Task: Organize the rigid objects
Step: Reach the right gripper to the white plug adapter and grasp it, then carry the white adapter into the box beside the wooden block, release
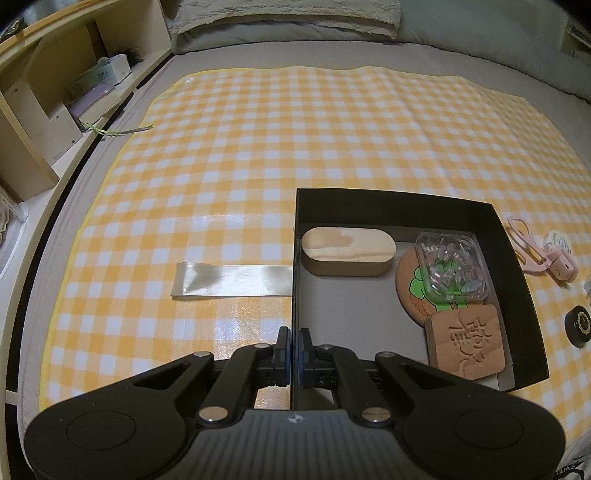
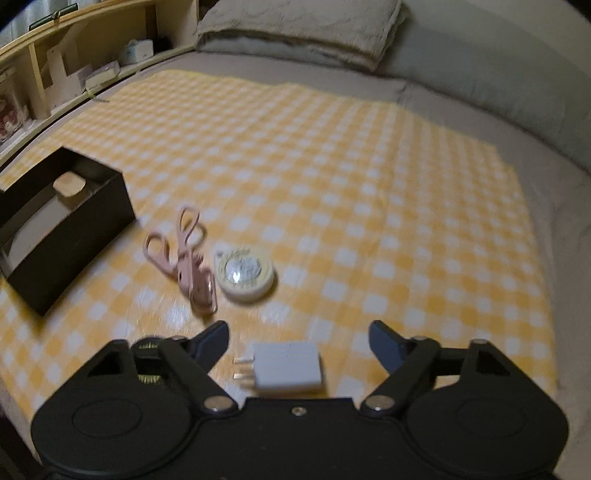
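Jaws of the left gripper (image 1: 294, 341) are pressing together on the near left wall of the black box (image 1: 402, 197), one finger sitting outside the wall and one inside. Jaws of the right gripper (image 2: 298, 338) are standing wide apart, with the white plug adapter (image 2: 286, 365) lying on the cloth between them (prongs pointing left) and neither finger touching it.

Inside the box, a wooden oval case (image 1: 349, 250) is resting against the far left corner, a clear plastic case of small bits (image 1: 451, 266) is sitting on a round cork coaster (image 1: 408, 286), and a square carved cork coaster (image 1: 466, 341) is overlapping that coaster's near edge. A strip of pale ribbon (image 1: 231, 279) is lying just left of the box.

Ahead of the right gripper, pink scissors (image 2: 184, 254) and a round white tin (image 2: 244, 275) are lying side by side, nearly touching. A black round lid (image 2: 147, 347) is peeking out behind the right gripper's left finger. Everything is sitting on a yellow checked cloth (image 2: 369, 192) spread over a bed, with a pillow (image 2: 299, 29) at the far end and a wooden shelf (image 1: 48, 74) along the left.
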{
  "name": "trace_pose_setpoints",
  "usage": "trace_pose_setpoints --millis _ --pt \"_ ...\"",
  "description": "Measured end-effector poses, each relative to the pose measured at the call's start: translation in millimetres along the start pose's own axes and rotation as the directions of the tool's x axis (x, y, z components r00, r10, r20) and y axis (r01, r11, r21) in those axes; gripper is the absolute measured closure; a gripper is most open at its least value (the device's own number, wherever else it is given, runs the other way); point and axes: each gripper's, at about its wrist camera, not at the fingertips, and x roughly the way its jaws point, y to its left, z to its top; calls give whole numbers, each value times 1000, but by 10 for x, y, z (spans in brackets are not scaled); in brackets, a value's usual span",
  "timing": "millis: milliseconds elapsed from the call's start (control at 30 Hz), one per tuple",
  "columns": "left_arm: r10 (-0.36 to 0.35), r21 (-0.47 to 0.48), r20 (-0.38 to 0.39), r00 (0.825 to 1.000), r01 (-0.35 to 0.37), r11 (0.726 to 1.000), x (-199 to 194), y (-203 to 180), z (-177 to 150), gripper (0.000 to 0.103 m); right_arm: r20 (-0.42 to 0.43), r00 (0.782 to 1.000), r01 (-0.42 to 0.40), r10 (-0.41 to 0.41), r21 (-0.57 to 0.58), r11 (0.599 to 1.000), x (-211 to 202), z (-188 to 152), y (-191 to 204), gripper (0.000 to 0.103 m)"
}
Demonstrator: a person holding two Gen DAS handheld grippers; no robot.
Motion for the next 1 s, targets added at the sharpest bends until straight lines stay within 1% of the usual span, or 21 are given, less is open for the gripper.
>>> trace_pose_setpoints --millis 33,133,267,333,467,567,600,833,1000 --pt "0 -1 0 1000 0 1000 0 -1 -2 99 -14 1000 -11 11 -3 1000 30 -15 -5 29" --pt "0 -5 -1 1000 0 1000 -2 -2 -2 99 -51 998 -28 27 -17 999 90 -19 8 35" --pt "1 -6 -1 1000 -1 1000 -6 -4 -2 99 -82 995 -49 47 -17 999 168 -33 -11 38" --pt "1 -6 -2 1000 -1 1000 -7 -6 -3 99 -95 995 -44 42 -20 999 194 -44 -24 45" --pt "1 -6 -1 1000 -1 1000 -7 -5 -1 99 -112 993 -51 50 -7 999 248 -60 -61 48" --pt "1 -6 -1 1000 -1 1000 -9 -6 -2 99 -113 991 -65 65 4 998 247 -49 -72 52" --pt "1 -6 -1 1000 -1 1000 -6 -6 1 99 -116 991 -69 69 7 998 249 -46 -72 56" --pt "0 -15 -6 1000 0 1000 -11 -2 -1 99 -127 990 -51 55 35 998 240 33 -57 57" --pt "1 -13 -5 1000 -1 1000 -11 0 0 99 -43 997 -59 65 126 990 60 238 -37 57"
